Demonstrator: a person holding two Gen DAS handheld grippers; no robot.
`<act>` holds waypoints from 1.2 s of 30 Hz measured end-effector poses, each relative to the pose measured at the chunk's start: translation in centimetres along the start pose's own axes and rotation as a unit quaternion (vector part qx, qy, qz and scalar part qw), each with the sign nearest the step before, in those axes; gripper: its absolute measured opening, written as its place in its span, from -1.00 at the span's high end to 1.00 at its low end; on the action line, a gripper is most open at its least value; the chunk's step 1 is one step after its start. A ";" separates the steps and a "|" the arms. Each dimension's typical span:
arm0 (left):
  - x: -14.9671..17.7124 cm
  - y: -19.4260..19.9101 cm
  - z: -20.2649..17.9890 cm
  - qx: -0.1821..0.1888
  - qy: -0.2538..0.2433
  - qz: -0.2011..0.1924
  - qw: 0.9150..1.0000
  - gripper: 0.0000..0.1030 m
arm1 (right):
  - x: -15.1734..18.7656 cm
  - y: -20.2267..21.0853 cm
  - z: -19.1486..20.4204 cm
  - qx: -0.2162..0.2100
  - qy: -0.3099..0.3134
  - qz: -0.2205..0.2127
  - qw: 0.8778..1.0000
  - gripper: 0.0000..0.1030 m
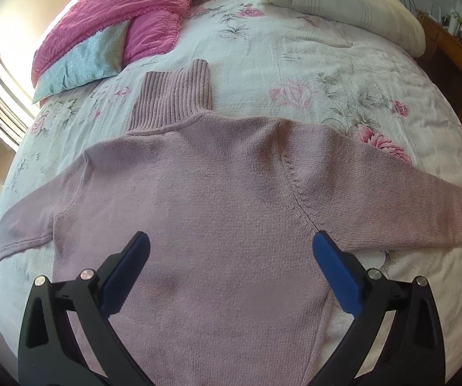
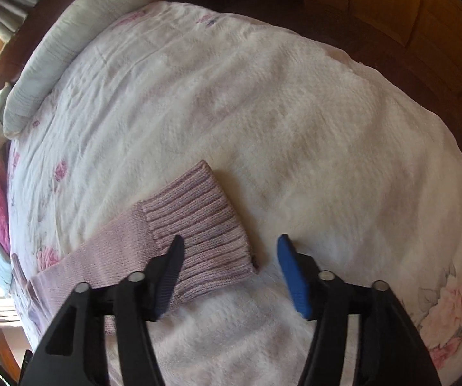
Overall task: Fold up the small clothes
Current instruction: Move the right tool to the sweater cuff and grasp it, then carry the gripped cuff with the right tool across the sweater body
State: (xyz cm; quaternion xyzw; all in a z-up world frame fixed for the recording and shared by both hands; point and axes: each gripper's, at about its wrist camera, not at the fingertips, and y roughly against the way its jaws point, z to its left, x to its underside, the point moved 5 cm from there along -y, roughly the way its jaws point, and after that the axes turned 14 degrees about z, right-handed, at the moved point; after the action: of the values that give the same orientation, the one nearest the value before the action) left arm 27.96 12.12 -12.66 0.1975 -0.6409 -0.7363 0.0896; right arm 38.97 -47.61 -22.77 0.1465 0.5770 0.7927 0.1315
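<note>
A pink sweater (image 1: 198,193) lies spread flat on the flowered bedspread (image 1: 311,64), the left gripper (image 1: 231,241) held wide open over its body and the right gripper (image 2: 231,244) open above its ribbed cuff (image 2: 198,225).

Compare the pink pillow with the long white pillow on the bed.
The crinkled pink pillow sits at the bed's far left, overlapping a shiny light-blue cushion; the long cream-white pillow lies alone at the far right. The pink one is squarish, the white one elongated and faintly striped. Both rest on the floral bedspread.
</note>
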 end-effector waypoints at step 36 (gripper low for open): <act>0.6 -2.1 13.0 0.026 0.067 0.032 0.997 -0.94 | 17.6 -2.0 33.2 -0.105 0.322 -0.008 0.941 0.78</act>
State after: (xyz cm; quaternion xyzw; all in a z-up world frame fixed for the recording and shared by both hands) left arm 22.45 24.02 -13.50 0.2275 -0.6584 -0.7015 0.1507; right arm 35.58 -11.30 -13.61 -0.1357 0.5030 0.8526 -0.0408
